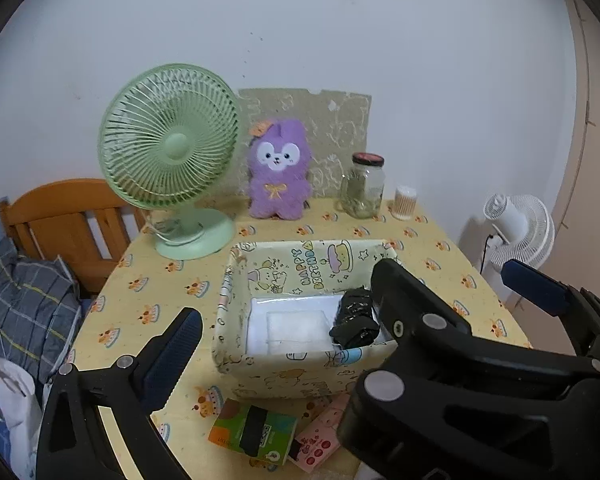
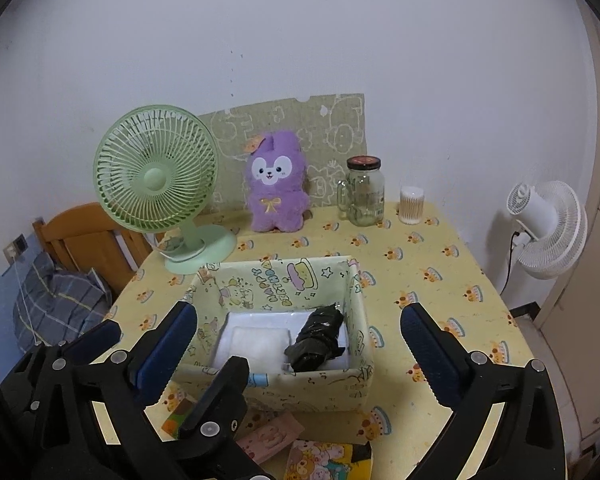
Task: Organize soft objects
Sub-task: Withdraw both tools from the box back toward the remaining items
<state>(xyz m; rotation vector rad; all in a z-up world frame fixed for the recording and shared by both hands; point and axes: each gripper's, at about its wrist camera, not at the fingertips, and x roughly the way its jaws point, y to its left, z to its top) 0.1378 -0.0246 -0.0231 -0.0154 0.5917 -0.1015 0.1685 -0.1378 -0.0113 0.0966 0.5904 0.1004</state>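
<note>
Both grippers [image 2: 300, 344] [image 1: 284, 320] gape empty before one box [image 2: 356, 380] holding one black bundle [image 2: 316, 344], one white pad [image 2: 260, 344].

Both wrist views look down near the same box [image 1: 260, 364], side by side

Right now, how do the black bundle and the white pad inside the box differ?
The black bundle is dark, crinkled and rolled up; the white pad is pale, smooth and flat. The bundle lies slanted along the right side of the patterned box, while the pad lies squarely on the floor, left of centre. The bundle stands taller than the pad. Both rest inside the box, free of any gripper.
</note>
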